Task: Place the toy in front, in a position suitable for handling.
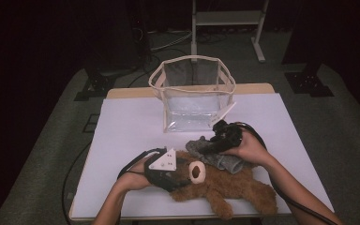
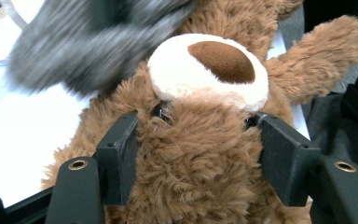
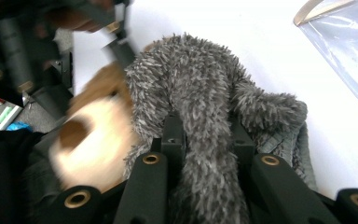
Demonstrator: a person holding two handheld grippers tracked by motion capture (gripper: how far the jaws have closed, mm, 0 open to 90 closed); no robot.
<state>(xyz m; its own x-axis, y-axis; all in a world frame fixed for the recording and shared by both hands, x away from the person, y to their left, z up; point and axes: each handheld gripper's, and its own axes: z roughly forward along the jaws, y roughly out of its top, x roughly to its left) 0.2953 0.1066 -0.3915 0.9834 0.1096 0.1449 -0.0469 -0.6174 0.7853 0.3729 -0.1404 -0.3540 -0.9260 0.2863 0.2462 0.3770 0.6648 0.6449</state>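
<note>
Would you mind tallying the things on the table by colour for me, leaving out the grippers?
Brown: 1, the teddy bear, its head clamped in the left gripper.
Grey: 1, the fuzzy garment, pinched by the right gripper.
Clear with cream trim: 1, the open bag, standing upright behind them.
Total: 3

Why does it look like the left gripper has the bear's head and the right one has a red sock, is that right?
Not quite: the sock is grey, not red, as the right gripper view shows, with the right gripper shut on it. The rest holds: the left gripper clamps the bear by the head.
</note>
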